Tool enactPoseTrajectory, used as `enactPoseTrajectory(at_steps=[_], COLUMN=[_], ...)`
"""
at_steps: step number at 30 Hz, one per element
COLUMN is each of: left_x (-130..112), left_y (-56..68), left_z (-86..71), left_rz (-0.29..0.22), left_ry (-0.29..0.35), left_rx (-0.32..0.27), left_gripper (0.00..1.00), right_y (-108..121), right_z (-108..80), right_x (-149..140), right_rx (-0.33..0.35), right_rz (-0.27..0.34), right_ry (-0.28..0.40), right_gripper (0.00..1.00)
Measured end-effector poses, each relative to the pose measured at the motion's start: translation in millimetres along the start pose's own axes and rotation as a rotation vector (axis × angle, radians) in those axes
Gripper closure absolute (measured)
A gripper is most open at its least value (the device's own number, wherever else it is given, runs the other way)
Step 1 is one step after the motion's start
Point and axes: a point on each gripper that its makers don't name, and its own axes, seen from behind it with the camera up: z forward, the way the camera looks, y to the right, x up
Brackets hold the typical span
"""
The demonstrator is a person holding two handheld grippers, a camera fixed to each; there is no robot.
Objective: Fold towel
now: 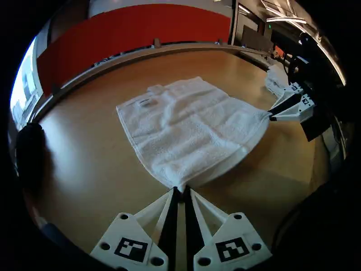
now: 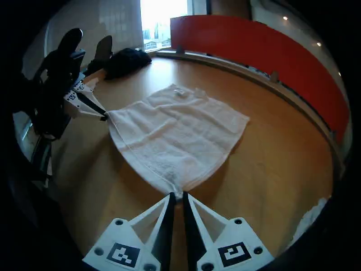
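The left gripper and right gripper are each clamping a corner of the towel spread before the red panel — carrying both level, together, toward that panel is looking wisest.

My left gripper reaches in from 6 o'clock in the left gripper view, its fingers pinched together on a corner of the towel. My right gripper enters from 6 o'clock in the right gripper view, clamped on another corner. Across from each camera I see the other gripper: the right at 3 o'clock, the left at 9 o'clock.
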Motion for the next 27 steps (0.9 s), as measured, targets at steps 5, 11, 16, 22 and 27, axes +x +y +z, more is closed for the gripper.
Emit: enactPoseTrajectory(at_steps=[5,11,16,22,27], left_x=[13.9,28.6,37.9,46.3,50.7], left_y=[0.7,2.5,7.2,13.2,17.7], left_z=[-13.7,-33.0,-49.8,-68.8,-80.4], left_rz=[-0.018,-0.024,-0.018,-0.021,-0.03], left_ry=[0.013,0.036,0.048,0.064,0.072], left_rx=[0.003,0.014,0.016,0.013,0.008], left_gripper=[0.9,0.9,0.9,0.9,0.9], right_y=[1.9,3.8,3.9,0.6,-3.0], right_z=[-13.5,-32.9,-49.9,-69.5,-82.3], right_x=[15.8,38.5,54.3,65.3,70.3], right_rx=[-0.015,-0.032,-0.042,-0.048,-0.051], right_rz=[-0.001,-0.002,-0.002,-0.01,-0.016], right_ry=[0.034,0.082,0.116,0.138,0.147], right_gripper=[0.87,0.87,0.87,0.87,0.87])
